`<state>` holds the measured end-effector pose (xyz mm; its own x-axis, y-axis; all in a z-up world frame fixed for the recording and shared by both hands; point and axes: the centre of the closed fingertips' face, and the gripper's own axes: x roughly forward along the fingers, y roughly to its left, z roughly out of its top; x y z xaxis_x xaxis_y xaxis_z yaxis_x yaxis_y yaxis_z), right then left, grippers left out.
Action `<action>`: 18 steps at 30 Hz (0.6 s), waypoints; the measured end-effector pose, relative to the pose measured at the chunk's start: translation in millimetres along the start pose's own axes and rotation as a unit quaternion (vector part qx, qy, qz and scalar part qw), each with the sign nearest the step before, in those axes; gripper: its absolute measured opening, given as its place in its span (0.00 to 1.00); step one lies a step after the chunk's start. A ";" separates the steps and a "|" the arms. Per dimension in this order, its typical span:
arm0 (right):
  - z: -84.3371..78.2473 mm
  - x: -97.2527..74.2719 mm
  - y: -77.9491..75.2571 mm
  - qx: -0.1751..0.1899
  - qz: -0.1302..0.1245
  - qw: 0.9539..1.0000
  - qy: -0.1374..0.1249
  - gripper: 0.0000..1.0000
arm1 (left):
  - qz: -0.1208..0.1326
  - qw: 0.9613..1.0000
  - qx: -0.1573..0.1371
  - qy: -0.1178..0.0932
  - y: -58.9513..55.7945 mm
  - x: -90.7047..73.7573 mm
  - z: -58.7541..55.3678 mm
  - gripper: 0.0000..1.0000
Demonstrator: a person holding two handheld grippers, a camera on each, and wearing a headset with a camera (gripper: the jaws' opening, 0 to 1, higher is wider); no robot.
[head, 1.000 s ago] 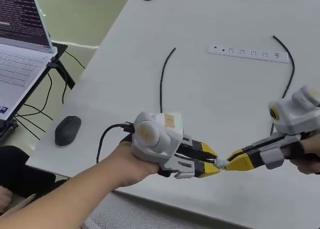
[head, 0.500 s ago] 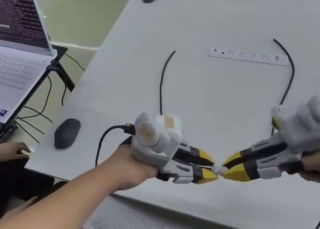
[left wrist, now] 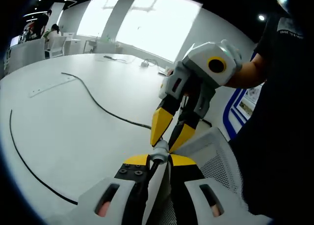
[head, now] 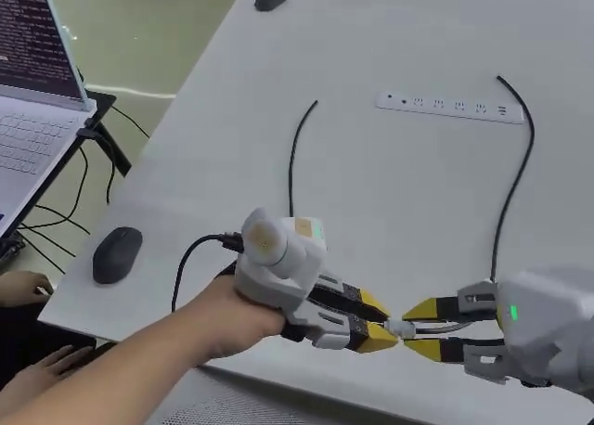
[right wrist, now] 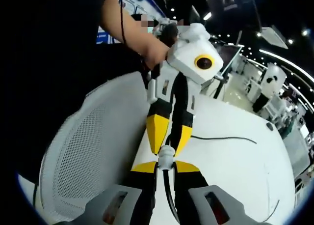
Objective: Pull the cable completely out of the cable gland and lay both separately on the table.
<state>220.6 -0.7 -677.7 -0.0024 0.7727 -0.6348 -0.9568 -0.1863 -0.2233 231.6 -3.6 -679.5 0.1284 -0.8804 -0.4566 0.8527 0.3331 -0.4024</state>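
1. While the left gripper [head: 388, 328] is clenched on the small pale cable gland [head: 402, 329], the right gripper [head: 415, 328] meets it nose to nose. Its yellow jaws are parted and straddle the black cable [right wrist: 168, 186] without pinching it.
2. Likely slip: a pull made with those jaws slack would slide along the sheath and leave the cable seated in the gland. The right claw would need to bite first.
3. Likely jam: if the two tools pull off-axis, the cable could kink at the gland's mouth. It could also twist the little fitting out of the left jaws, which hold it only at their tips.
4. Likely loss: both tools hover above the near edge of the white table [head: 390, 193], with a mesh chair [right wrist: 83, 156] below. A gland dropped here may well miss the table.
5. Position: the gland sits between the left gripper's yellow tips, touching them, just beyond the right gripper's tips. The cable leaves the gland and runs back between the right jaws toward that hand.
6. A second black lead [head: 293, 156] lies well apart on the table.
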 end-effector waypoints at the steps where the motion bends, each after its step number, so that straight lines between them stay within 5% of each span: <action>1: -0.3 0.2 -0.1 0.001 -0.003 1.000 -0.001 0.07 | 0.002 1.000 -0.002 -0.002 0.7 0.1 0.5 0.15; 4: -2.1 -1.2 -5.3 0.031 -0.022 0.999 -0.011 0.07 | 0.006 1.000 -0.004 -0.009 2.0 0.2 2.6 0.15; 11: -2.9 -1.4 -7.5 0.079 -0.003 0.997 -0.026 0.08 | 0.013 1.000 0.024 -0.003 0.7 0.9 3.9 0.15; 13: -2.3 -1.5 -10.4 0.164 0.013 0.985 -0.049 0.13 | 0.015 0.999 0.031 -0.004 0.1 0.3 5.0 0.15; 15: -2.8 -3.9 -16.8 0.183 0.017 0.981 -0.062 0.19 | 0.016 0.999 0.033 -0.004 1.8 -0.1 4.7 0.15; 17: 0.3 -8.4 -15.8 0.242 0.057 0.965 -0.083 0.17 | 0.020 0.999 0.038 -0.005 3.4 -0.7 5.6 0.15; 18: 0.2 -10.2 -14.7 0.298 0.084 0.947 -0.088 0.20 | 0.022 0.999 0.041 -0.006 3.7 -1.0 6.5 0.15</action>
<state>234.6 -5.7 -667.8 -0.1679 0.8615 -0.4791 -0.9328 0.0184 0.3600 237.9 -3.7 -675.3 0.1726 -0.8701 -0.4618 0.8850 0.3428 -0.3152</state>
